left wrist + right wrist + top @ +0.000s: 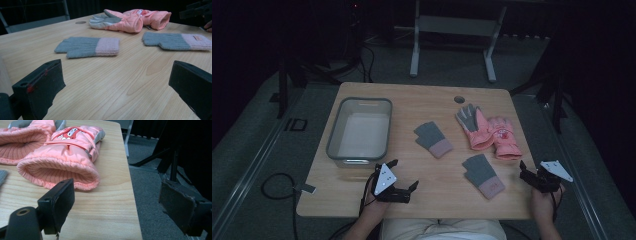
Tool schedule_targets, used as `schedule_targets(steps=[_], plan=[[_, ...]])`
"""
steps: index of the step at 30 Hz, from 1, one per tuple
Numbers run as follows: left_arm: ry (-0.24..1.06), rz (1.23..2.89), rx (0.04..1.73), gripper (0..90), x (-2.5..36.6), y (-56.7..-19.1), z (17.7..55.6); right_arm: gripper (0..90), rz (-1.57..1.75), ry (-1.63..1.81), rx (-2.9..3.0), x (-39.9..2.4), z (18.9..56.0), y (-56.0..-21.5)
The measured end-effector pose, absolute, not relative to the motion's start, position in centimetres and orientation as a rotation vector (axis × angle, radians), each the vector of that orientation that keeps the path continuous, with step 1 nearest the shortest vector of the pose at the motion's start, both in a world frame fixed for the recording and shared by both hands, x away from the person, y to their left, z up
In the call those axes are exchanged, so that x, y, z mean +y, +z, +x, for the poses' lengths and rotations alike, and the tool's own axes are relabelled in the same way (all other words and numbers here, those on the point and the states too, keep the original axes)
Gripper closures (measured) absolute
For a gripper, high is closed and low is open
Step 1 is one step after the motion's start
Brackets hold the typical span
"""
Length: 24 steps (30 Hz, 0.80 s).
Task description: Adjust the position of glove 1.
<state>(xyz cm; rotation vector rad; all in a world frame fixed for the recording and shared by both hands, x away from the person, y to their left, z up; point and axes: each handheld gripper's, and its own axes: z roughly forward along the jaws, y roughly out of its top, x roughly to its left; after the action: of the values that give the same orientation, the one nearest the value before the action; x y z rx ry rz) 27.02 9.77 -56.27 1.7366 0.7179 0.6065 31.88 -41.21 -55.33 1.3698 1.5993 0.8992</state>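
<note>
In the high view, the left gripper [404, 177] rests on the desk [422, 200] just in front of the grey bin [359, 131], and the right gripper [532, 176] hangs at the desk edge right of the bin, near the pink gloves [489, 131]; two grey mittens [482, 174] lie between. In the left gripper view the jaws stand wide apart with nothing between them, and a grey mitten [87, 46] lies beyond. In the right gripper view the jaws also stand wide and empty, just before the pink glove cuff [58, 173].
</note>
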Motion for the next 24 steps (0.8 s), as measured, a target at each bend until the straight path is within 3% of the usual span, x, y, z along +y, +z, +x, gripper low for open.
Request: schedule_targets(steps=[24], plan=[[0.608,1.799,0.622,0.0,8.7,-56.2,26.5,13.6,1.393,0.933,1.579,-42.2,31.3,-54.7]])
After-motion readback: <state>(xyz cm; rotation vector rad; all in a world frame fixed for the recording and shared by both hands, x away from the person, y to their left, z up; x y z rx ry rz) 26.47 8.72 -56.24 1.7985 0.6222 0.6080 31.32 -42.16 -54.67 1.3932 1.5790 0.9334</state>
